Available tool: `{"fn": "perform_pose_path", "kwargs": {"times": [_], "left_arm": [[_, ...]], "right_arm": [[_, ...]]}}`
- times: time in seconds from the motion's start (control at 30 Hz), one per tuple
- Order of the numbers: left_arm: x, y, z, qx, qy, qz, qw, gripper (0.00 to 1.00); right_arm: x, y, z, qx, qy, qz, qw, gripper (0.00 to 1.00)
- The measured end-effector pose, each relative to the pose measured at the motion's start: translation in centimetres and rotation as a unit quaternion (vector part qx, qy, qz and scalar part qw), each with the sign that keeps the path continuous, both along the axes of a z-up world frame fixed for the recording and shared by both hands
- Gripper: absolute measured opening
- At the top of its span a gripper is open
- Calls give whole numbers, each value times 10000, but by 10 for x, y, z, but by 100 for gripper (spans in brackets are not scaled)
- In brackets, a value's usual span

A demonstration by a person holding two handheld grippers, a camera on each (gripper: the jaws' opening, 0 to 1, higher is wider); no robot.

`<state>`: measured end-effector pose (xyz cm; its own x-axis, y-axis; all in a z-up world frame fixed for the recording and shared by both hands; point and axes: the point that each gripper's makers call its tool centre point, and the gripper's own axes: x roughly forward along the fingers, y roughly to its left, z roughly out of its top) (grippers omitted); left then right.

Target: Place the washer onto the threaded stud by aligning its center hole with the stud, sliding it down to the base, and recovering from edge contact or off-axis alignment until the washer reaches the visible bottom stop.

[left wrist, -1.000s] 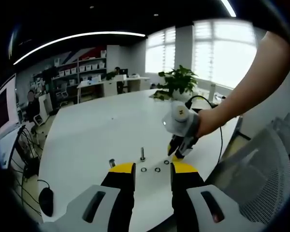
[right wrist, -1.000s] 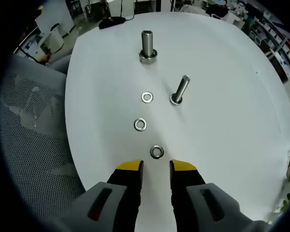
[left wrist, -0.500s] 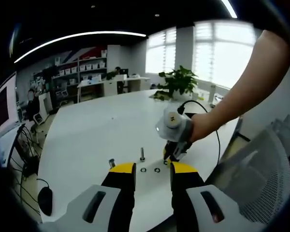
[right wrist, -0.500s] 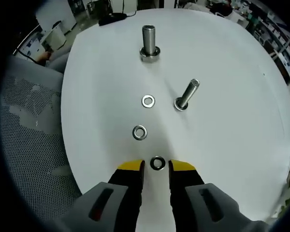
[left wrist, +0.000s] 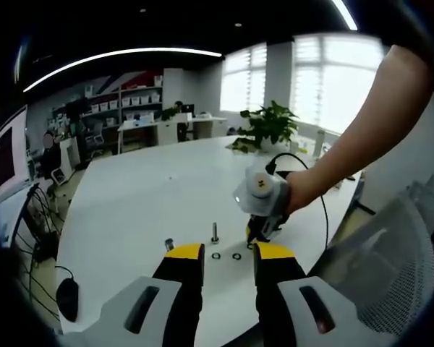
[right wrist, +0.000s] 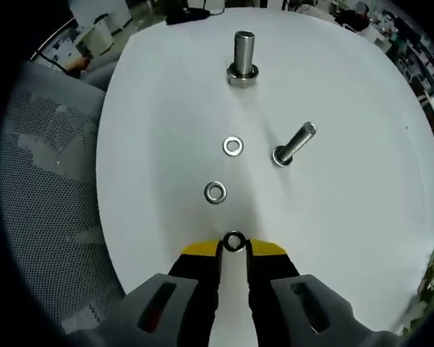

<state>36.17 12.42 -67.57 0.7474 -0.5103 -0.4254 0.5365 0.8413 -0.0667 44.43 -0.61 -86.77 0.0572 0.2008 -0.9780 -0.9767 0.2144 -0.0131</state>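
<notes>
1. My right gripper [right wrist: 233, 249] has its yellow-tipped jaws drawn in narrow around the nearest washer [right wrist: 234, 241], which sits between the tips at the table surface. The tips look to be pressing on its rim, though I cannot be sure it is firmly pinched.
2. From the left gripper view I see that same right gripper [left wrist: 261, 233] pointing down at the table, a person's hand [left wrist: 301, 189] around it and a black cable looping off its back.
3. My left gripper [left wrist: 228, 253] hangs above the near table edge with its jaws standing apart and nothing between them.
4. Beyond the held washer lie a second washer [right wrist: 215, 192] and then a third washer [right wrist: 233, 145], each flat on the white table [right wrist: 347, 108] and apart from the other.
5. Just beside the third one stands the thin threaded stud [right wrist: 295, 144], appearing tilted in this view, bare of any washer.
6. Farther off is a thicker stud [right wrist: 243, 58] standing in a nut-like base.
7. A grey mesh chair [right wrist: 50, 181] sits beside the table; a potted plant [left wrist: 266, 124] stands at the far end.
</notes>
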Motion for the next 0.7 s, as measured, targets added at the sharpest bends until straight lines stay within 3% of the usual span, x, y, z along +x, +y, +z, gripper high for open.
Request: {"fn": "perform_pose_path", "kwargs": {"times": [0.23, 0.47, 0.7], "left_arm": [[0, 1, -1, -12, 20, 23, 10000, 25], [0, 0, -1, -3, 22, 5, 10000, 25], [0, 0, -1, 2, 32, 19, 10000, 25]], "right_arm": [[1, 0, -1, -34, 17, 43, 10000, 15], [0, 2, -4, -430, -107, 214, 9988, 15], [-1, 0, -4, -309, -59, 120, 9994, 14]]}}
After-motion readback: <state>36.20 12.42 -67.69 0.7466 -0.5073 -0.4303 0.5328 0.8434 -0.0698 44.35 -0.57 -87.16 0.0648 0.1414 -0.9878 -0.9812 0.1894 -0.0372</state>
